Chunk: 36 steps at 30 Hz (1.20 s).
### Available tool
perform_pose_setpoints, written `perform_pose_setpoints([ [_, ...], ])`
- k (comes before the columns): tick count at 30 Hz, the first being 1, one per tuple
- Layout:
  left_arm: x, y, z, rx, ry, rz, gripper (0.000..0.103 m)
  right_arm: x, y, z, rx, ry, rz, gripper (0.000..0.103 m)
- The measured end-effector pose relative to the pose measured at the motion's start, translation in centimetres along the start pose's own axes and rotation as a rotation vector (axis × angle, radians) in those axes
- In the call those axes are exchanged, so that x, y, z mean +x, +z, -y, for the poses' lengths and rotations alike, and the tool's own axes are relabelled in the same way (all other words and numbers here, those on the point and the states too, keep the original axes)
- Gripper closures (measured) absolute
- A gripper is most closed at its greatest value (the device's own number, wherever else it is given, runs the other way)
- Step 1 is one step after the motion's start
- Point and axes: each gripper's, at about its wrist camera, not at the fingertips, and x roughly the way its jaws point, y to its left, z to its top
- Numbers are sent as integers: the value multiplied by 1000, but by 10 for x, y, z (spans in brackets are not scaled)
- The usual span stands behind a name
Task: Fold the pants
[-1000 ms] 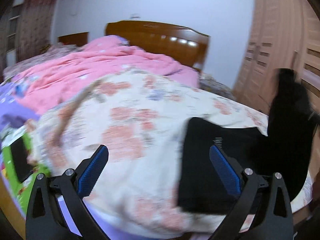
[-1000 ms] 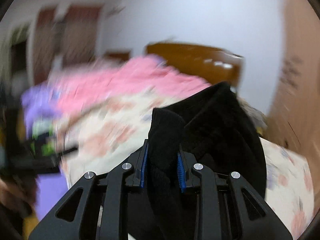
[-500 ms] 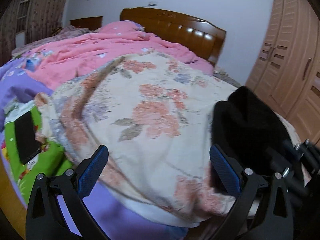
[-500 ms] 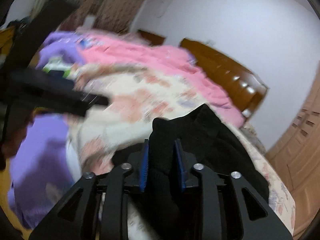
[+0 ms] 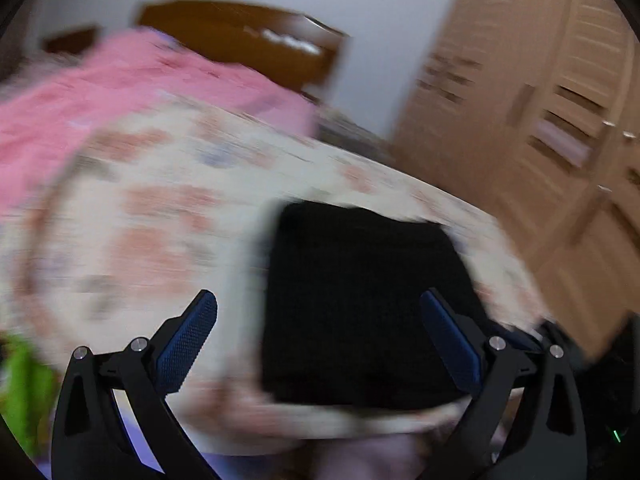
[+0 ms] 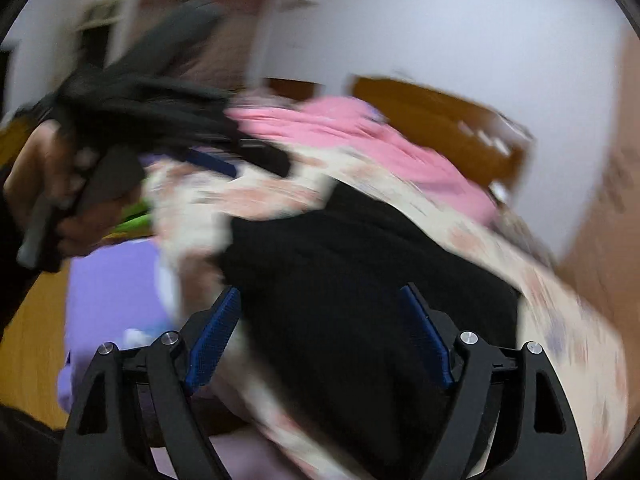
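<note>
Near the bed's right edge, black pants [image 5: 360, 304] lay folded flat on the floral quilt [image 5: 168, 216]. Right gripper [image 6: 320, 336], clamped on them a second ago, had just opened, releasing them. Left gripper [image 5: 320, 344] was spread wide, empty. Both views blurred.

Both views are smeared with motion blur, but the bed [image 5: 280, 412] carries it all, its dark wooden headboard [image 5: 240, 36] at the far end against the wall. Spread over it lies a cream floral quilt [image 5: 160, 208], with a pink blanket [image 5: 120, 92] bunched beyond it toward the headboard and a purple sheet [image 6: 108, 280] showing at the near left edge. Right on the floral quilt sit the black pants [image 5: 360, 300], a compact dark block near the bed's near right corner.
</note>
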Motion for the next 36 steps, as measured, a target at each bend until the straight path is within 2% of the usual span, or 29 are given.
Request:
perform_pose_setpoints([
  [1, 19, 4, 8, 12, -36, -51, 2, -2, -5, 14, 46, -20, -14, 25],
  [2, 36, 6, 14, 24, -32, -95, 2, -4, -12, 34, 115, -44, -25, 24],
  [5, 90, 5, 11, 7, 65, -287, 3, -10, -24, 61, 206, -59, -26, 23],
  [6, 99, 3, 10, 17, 86, -307, 3, -10, -28, 67, 221, -67, -31, 23],
  [8, 104, -2, 13, 56, 111, -309, 3, -5, -32, 73, 243, -64, -39, 22],
  [9, 102, -3, 16, 71, 127, -301, 10, -1, -37, 75, 260, -59, -45, 21],
  [10, 101, -4, 17, 72, 115, -297, 27, 6, -42, 78, 289, -44, -54, 20],
  [11, 98, -4, 17, 67, 112, -284, 31, 11, -44, 79, 314, -26, -58, 19],
  [13, 91, -5, 20, 92, 112, -264, 47, 13, -49, 84, 356, 2, -51, 19],
  [15, 81, -3, 22, 93, 126, -228, 59, 13, -48, 86, 363, 9, -50, 18],
  [17, 60, -4, 29, 90, 126, -166, 60, 12, -49, 86, 372, 9, -46, 17],
  [19, 43, -8, 39, 119, 159, -106, 60, 8, -50, 88, 391, 9, -40, 17],
  [21, 39, -17, 42, 148, 240, -78, 60, 7, -53, 90, 404, 6, -40, 17],
  [23, 54, -24, 36, 151, 301, -125, 56, 12, -57, 92, 415, 15, -54, 16],
  [24, 64, -29, 25, 117, 310, -145, 49, 13, -58, 92, 416, 16, -60, 16],
  [25, 62, -29, 20, 91, 311, -118, 32, 12, -59, 91, 412, 13, -61, 16],
  [26, 61, -28, 16, 64, 352, -120, 24, 13, -59, 91, 409, 14, -64, 16],
  [27, 60, -27, 15, 48, 368, -123, 21, 12, -59, 92, 407, 16, -69, 16],
  [29, 59, -27, 12, 18, 373, -136, 21, 10, -58, 92, 406, 14, -73, 16],
  [32, 56, -29, 18, 48, 424, -132, 21, 4, -55, 96, 417, 3, -51, 16],
  [34, 58, -28, 15, 43, 418, -117, 21, 3, -53, 98, 434, 20, -33, 16],
  [36, 60, -29, 10, 32, 432, -107, 9, 12, -53, 92, 406, 50, -78, 16],
])
